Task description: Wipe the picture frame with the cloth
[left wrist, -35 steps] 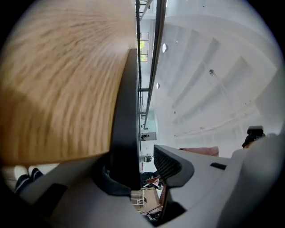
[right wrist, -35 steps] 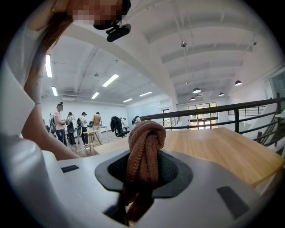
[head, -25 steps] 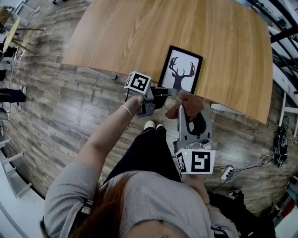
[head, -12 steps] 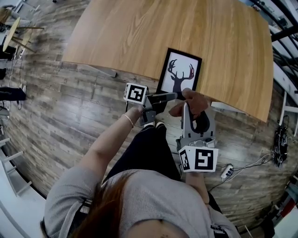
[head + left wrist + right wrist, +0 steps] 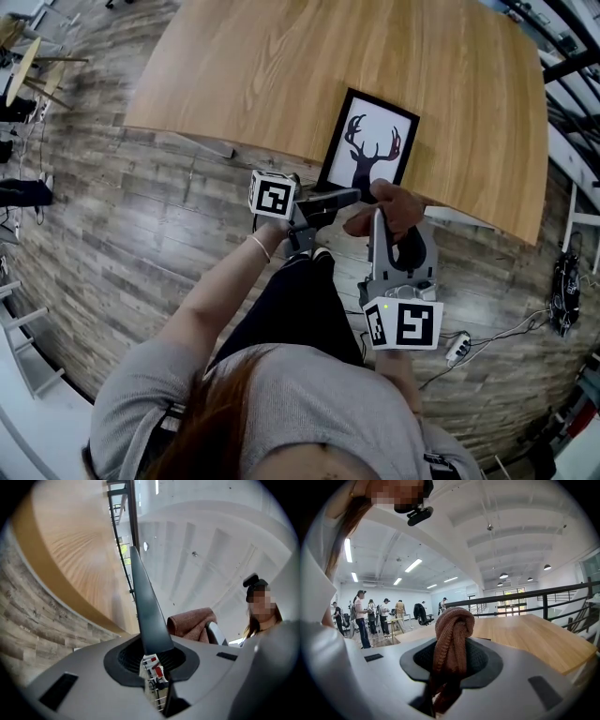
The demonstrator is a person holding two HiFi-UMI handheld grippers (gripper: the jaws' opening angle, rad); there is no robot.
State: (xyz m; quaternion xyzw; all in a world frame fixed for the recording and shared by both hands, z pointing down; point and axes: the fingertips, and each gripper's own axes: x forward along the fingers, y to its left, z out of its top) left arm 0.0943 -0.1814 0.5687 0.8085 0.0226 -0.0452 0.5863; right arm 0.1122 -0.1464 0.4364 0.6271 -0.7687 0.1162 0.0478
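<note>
The person wears a grey short-sleeved top (image 5: pixel 309 403) and black trousers (image 5: pixel 300 300). A pale shoe (image 5: pixel 321 253) shows below, and there is a thin bracelet (image 5: pixel 257 246) at the left wrist. The left gripper (image 5: pixel 349 195) has a dark grey body and carries a white cube (image 5: pixel 272 197) printed with black square markers. The right gripper (image 5: pixel 380 214) is light grey, with a black oval cut-out (image 5: pixel 405 251), a small green light (image 5: pixel 385 307) and a marker cube (image 5: pixel 405 324) of the same kind. In each gripper view the housing (image 5: pixel 370 677) is smooth grey plastic around a black ribbed collar (image 5: pixel 485 660).
</note>
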